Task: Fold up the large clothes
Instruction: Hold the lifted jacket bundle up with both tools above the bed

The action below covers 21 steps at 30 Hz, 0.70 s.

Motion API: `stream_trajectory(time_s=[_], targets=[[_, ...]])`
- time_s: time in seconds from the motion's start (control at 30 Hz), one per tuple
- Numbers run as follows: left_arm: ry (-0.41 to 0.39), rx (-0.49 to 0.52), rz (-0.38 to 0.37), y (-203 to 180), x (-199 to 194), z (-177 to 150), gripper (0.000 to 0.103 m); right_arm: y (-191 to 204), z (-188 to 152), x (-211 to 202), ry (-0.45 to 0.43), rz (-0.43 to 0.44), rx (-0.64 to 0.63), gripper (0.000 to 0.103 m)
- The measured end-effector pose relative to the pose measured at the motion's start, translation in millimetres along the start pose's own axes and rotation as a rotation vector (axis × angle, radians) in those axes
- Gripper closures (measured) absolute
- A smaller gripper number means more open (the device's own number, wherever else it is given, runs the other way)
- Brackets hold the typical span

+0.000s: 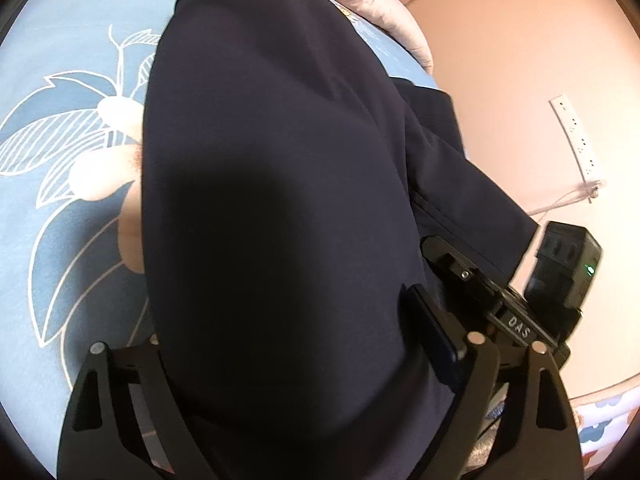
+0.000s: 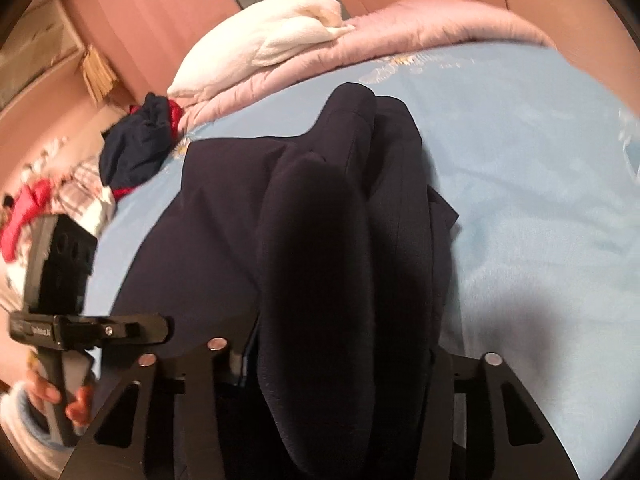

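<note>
A large dark navy garment (image 1: 260, 160) lies on the light blue bed sheet (image 1: 60, 32) and fills most of the left wrist view. It drapes over my left gripper (image 1: 304, 344), whose jaws close on a fold of it; the fingertips are hidden under the cloth. In the right wrist view the same garment (image 2: 224, 208) bunches into a raised fold running away from the camera. My right gripper (image 2: 328, 364) is shut on that fold, with its fingertips buried in the cloth. The left gripper's handle (image 2: 60, 280) shows at the left, held by a hand.
A pink quilt (image 2: 420, 28) and a white towel (image 2: 280, 36) lie at the far end of the bed. A pile of navy, red and plaid clothes (image 2: 132, 148) sits at the left edge. A power strip (image 1: 576, 140) lies on the floor to the right.
</note>
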<state>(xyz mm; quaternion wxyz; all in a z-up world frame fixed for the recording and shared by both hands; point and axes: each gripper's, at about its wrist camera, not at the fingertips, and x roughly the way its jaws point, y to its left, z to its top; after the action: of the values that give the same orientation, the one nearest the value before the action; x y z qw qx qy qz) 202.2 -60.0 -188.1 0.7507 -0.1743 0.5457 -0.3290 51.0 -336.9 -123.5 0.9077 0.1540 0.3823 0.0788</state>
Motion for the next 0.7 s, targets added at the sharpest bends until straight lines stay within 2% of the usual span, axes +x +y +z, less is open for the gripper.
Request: stream_trajectory(time_s=[0.17, 0.33, 0.53, 0.7], targets=[[-0.019, -0.016, 0.035, 1.8, -0.6, 1.6, 0.031, 19.8, 1.7, -0.4, -0.020, -0.079, -0.086, 0.066], [-0.039, 0.002, 0.059, -2.8, -1.4, 4.0, 0.047, 34.8, 1.3, -0.8, -0.039, -0.135, -0.151, 0.070], [-0.072, 0.047, 0.105, -16.3, -3.1, 2.4, 0.056, 48.0, -2.3, -4.1, -0.065, -0.186, -0.187, 0.075], [-0.093, 0.065, 0.123, -22.3, -6.2, 0.8, 0.058, 58.2, -4.6, -10.8, -0.096, -0.207, -0.200, 0.077]])
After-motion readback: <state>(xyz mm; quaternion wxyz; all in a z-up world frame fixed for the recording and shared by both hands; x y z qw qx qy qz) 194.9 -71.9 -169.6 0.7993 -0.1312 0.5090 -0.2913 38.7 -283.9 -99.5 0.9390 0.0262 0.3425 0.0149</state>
